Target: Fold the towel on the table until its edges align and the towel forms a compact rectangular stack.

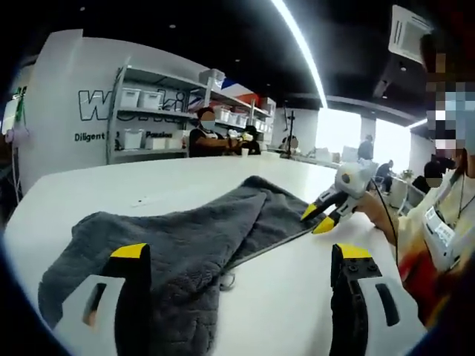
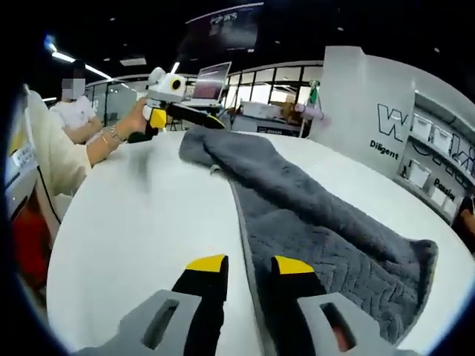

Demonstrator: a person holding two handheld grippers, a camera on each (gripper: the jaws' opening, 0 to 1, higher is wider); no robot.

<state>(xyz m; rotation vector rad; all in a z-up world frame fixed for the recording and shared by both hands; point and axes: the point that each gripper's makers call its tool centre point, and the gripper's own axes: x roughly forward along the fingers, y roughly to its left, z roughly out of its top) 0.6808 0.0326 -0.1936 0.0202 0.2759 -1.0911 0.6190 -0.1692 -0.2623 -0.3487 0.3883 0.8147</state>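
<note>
Grey terry towel (image 1: 185, 245) lies folded lengthwise on the white round table (image 1: 148, 182). My left gripper (image 1: 241, 256) has its yellow-tipped jaws spread wide over the near end. My right gripper (image 2: 249, 267) straddles the towel's long edge, jaws slightly parted, gripping nothing. Beyond, white storage shelves (image 1: 148, 111) line the wall.

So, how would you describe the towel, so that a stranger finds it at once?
Look at the large white table. On it lies a dark grey, plush towel, folded into a long strip. It is the only cloth there; yellow-tipped grippers sit near both its ends.
</note>
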